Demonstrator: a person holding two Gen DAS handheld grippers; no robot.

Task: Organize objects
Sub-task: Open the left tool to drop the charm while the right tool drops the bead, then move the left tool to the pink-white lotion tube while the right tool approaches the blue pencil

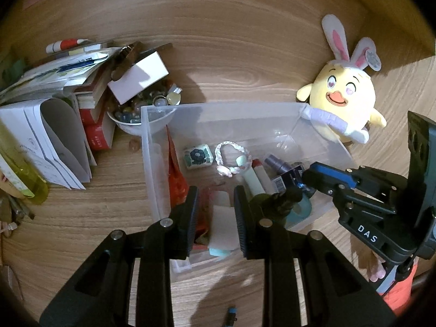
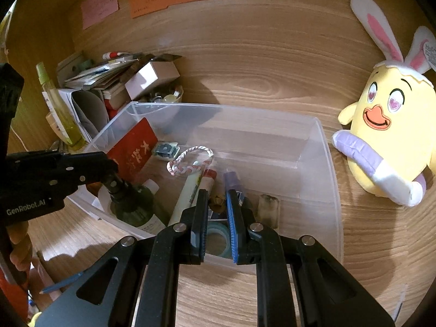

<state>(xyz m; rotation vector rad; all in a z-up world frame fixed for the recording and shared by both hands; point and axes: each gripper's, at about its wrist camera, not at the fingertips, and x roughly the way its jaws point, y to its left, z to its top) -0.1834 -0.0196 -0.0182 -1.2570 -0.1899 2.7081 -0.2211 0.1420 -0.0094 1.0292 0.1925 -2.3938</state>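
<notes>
The clear bin (image 1: 218, 105) stands on the wooden surface (image 1: 95, 218) and already holds small things: a braided band, tubes, a tape roll (image 2: 216, 235) and a dark green bottle (image 2: 136, 208) lying on its side near the front wall. Both tongs hang over it. The right tongs (image 2: 217, 193) are closed with nothing between the pads. The left tongs (image 1: 216, 190) stand slightly apart above a white block (image 1: 223, 226); I cannot tell if they press it. The bottle looks hard, smooth and the heaviest piece here, likely to slip or roll, so its narrow neck under the black cap seems the best hold. 1 plush chick (image 1: 346, 92) outside the bin is soft and light; pinch its body
</notes>
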